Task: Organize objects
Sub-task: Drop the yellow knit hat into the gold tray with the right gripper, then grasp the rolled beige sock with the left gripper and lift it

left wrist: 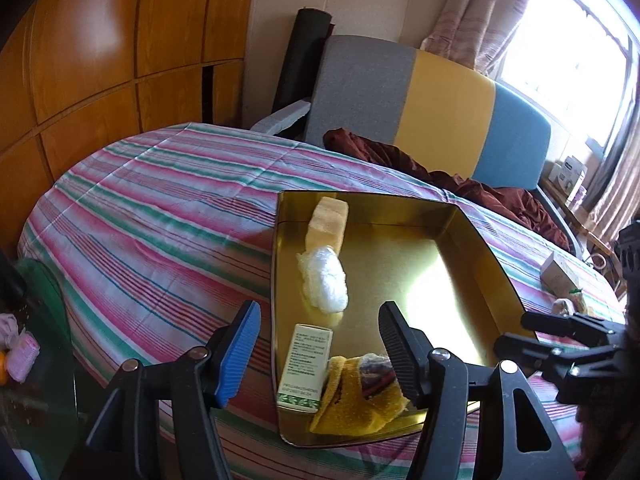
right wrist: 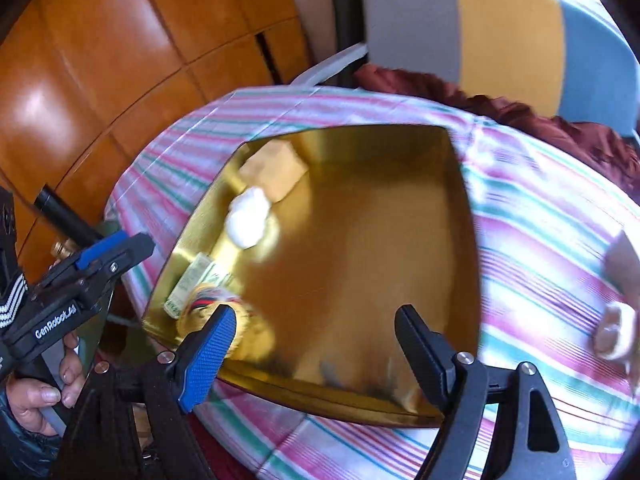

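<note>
A gold metal tray (left wrist: 472, 236) lies on the striped bedcover; it also shows in the right wrist view (right wrist: 360, 240). In it lie a beige sponge block (left wrist: 327, 220), a white plastic wad (left wrist: 324, 280), a small white-green box (left wrist: 305, 364) and a yellow cloth pouch (left wrist: 356, 396). My left gripper (left wrist: 316, 344) is open and empty, above the tray's near left part. My right gripper (right wrist: 312, 352) is open and empty over the tray's near edge; it shows at the right of the left wrist view (left wrist: 532, 332). The right wrist view is blurred.
The striped bedcover (left wrist: 160, 208) covers the surface. A small cardboard box (left wrist: 560, 272) and other small items lie right of the tray. A dark red cloth (left wrist: 460, 184) and a grey-yellow-blue headboard (left wrist: 440, 112) are behind. Wooden cabinets (left wrist: 100, 60) stand left.
</note>
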`<action>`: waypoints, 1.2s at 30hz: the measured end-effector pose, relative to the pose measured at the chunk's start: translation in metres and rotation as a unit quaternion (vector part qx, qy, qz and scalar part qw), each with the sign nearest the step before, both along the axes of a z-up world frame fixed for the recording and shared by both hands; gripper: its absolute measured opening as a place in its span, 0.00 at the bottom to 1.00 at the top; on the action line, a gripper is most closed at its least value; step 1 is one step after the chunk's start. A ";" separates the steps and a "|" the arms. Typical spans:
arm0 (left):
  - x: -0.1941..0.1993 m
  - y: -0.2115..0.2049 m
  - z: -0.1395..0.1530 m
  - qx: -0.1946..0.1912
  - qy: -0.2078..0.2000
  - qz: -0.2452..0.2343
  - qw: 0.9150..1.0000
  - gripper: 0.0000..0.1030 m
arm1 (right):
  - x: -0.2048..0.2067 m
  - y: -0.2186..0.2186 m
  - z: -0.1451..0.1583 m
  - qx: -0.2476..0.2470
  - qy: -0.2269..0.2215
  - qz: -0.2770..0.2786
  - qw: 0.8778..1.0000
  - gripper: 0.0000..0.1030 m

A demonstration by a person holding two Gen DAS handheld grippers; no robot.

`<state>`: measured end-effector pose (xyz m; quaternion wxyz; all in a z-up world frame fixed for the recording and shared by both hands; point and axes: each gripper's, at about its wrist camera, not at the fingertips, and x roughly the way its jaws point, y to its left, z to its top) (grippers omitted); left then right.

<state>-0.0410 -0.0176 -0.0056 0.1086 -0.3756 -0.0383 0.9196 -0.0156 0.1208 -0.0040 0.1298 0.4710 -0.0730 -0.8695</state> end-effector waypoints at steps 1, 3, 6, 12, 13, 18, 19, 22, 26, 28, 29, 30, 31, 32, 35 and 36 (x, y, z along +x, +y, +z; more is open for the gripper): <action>0.001 0.004 0.001 -0.002 0.001 -0.005 1.000 0.63 | 0.003 0.008 0.002 0.000 0.003 -0.011 1.000 0.81; 0.003 0.013 0.003 -0.006 0.005 -0.019 1.000 0.63 | 0.007 0.027 0.005 0.001 0.006 -0.036 0.999 0.81; 0.006 0.025 0.005 -0.009 0.006 -0.037 0.999 0.64 | 0.016 0.059 0.009 0.001 0.007 -0.076 0.997 0.81; 0.009 0.052 0.004 -0.016 0.001 -0.074 0.997 0.66 | 0.032 0.125 0.010 0.006 0.002 -0.158 0.987 0.81; 0.011 0.056 0.004 -0.017 0.002 -0.081 0.997 0.66 | 0.035 0.135 0.010 0.009 0.002 -0.171 0.985 0.81; 0.014 0.081 0.005 -0.022 -0.001 -0.118 0.993 0.72 | 0.053 0.191 0.016 0.018 0.003 -0.238 0.971 0.81; 0.015 0.087 0.006 -0.022 0.000 -0.127 0.992 0.72 | 0.058 0.205 0.018 0.022 0.004 -0.255 0.967 0.81; 0.017 0.106 0.007 -0.022 -0.001 -0.153 0.988 0.74 | 0.076 0.248 0.025 0.021 0.006 -0.305 0.952 0.81; 0.020 0.129 0.007 -0.021 -0.005 -0.185 0.983 0.74 | 0.109 0.311 0.028 0.011 0.013 -0.402 0.916 0.81; 0.022 0.143 0.007 -0.019 -0.007 -0.202 0.979 0.74 | 0.127 0.341 0.023 0.001 0.014 -0.460 0.888 0.81; 0.024 0.149 0.008 -0.019 -0.008 -0.211 0.977 0.74 | 0.135 0.353 0.018 -0.007 0.016 -0.484 0.875 0.82; 0.027 0.156 0.008 -0.021 -0.007 -0.220 0.975 0.74 | 0.145 0.365 0.012 -0.016 0.016 -0.510 0.860 0.82; 0.030 0.164 0.008 -0.023 -0.007 -0.229 0.973 0.74 | 0.153 0.373 0.005 -0.028 0.015 -0.530 0.848 0.82; 0.032 0.170 0.009 -0.025 -0.006 -0.237 0.971 0.74 | 0.161 0.381 -0.003 -0.045 0.014 -0.548 0.835 0.82; 0.037 0.191 0.008 -0.028 -0.009 -0.260 0.965 0.74 | 0.177 0.397 -0.021 -0.110 -0.003 -0.581 0.806 0.82; 0.039 0.200 0.007 -0.029 -0.011 -0.269 0.963 0.74 | 0.181 0.399 -0.020 -0.114 0.001 -0.588 0.801 0.82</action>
